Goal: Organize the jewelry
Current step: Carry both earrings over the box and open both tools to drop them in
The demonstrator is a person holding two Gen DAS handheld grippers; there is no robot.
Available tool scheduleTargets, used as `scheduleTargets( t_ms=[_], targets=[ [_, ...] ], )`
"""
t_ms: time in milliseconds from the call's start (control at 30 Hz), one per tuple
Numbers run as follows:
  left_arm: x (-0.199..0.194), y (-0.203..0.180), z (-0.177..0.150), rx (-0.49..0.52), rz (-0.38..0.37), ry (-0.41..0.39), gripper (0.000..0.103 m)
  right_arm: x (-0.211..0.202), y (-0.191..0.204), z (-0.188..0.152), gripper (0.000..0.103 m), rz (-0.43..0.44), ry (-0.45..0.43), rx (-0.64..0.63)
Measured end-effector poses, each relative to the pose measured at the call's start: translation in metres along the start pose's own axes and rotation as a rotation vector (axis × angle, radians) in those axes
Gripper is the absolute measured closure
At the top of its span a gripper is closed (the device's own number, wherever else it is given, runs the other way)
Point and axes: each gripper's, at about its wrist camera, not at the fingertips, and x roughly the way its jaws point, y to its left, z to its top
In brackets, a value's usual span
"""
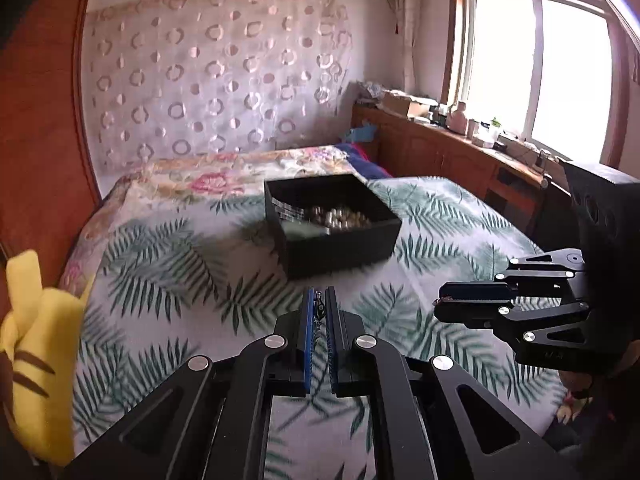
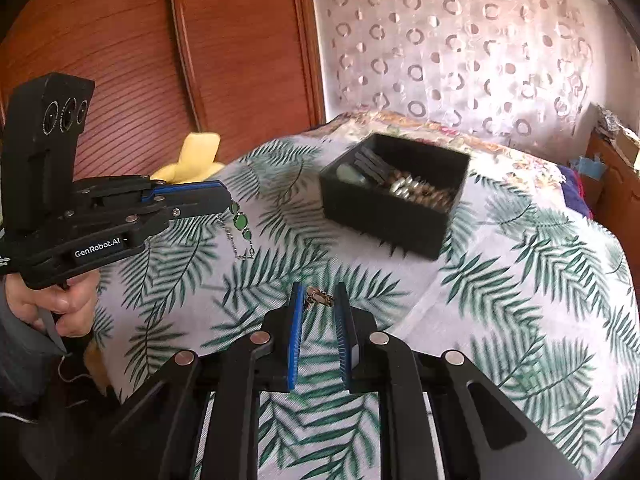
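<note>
A black open box [image 1: 340, 236] [image 2: 394, 208] with beads and other jewelry inside sits on the leaf-print bedspread [image 1: 168, 280]. My left gripper [image 1: 319, 300] [image 2: 228, 200] is shut on a silver chain bracelet with green stones [image 2: 241, 226], which hangs from its tips above the bed, short of the box. My right gripper [image 2: 318, 296] [image 1: 440, 304] is shut on a small gold-coloured ring [image 2: 320, 298] held between its tips, also above the bed and nearer than the box.
A yellow plush toy [image 1: 36, 352] [image 2: 192, 160] lies at the bed's left edge by the wooden headboard [image 2: 140, 60]. A wooden cabinet [image 1: 460, 152] with clutter runs under the window on the right.
</note>
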Motion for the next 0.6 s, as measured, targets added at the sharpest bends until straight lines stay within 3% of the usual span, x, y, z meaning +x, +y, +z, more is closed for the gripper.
scheduleTargets(
  t_ms=[367,600],
  targets=[
    [0.02,-0.006,0.061,0.023,-0.006,-0.068,0.098,0.006,-0.039,0.043,0.086,-0.055,-0.051,0.012],
    [0.045,-0.008,0.082,0.02,-0.014,-0.065,0.098,0.035,-0.068,0.067,0.086,-0.065,-0.031,0.063]
  ],
)
